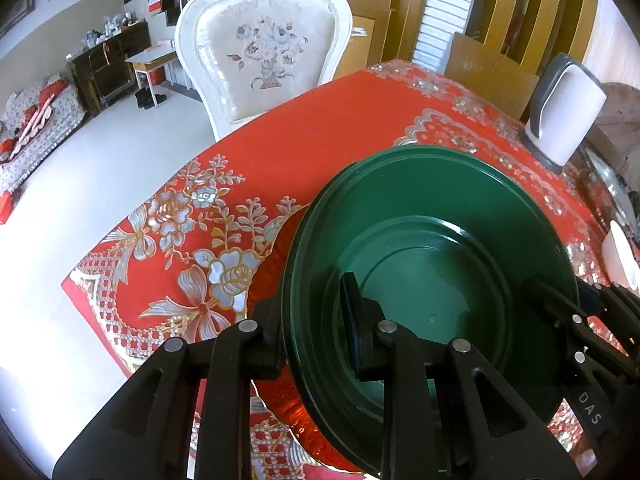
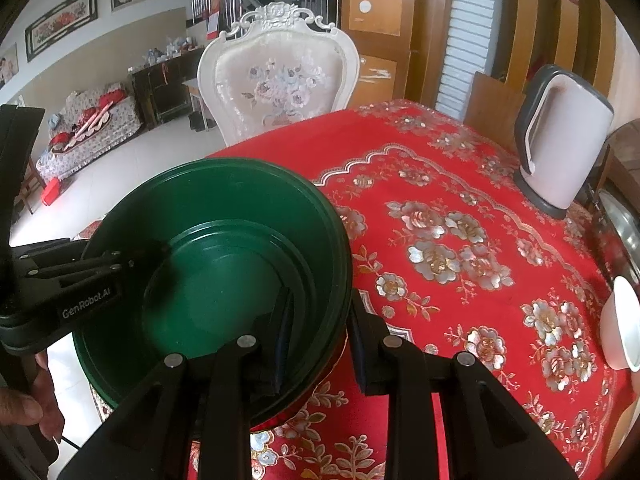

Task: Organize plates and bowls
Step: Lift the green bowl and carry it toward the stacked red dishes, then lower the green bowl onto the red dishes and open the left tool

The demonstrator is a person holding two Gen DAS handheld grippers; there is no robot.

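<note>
Left gripper (image 1: 316,320) is clamping the near-left rim of stacked green bowls (image 1: 432,256) sitting over the red floral tablecloth (image 1: 320,128). Right wrist view: right gripper (image 2: 320,340) is pinching the bowls' right rim, white kettle (image 2: 568,144) standing behind.

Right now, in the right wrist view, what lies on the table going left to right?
Left gripper clamped on the rim → green bowl stack → right gripper on its near rim → white kettle → white bowl at the right edge.
</note>
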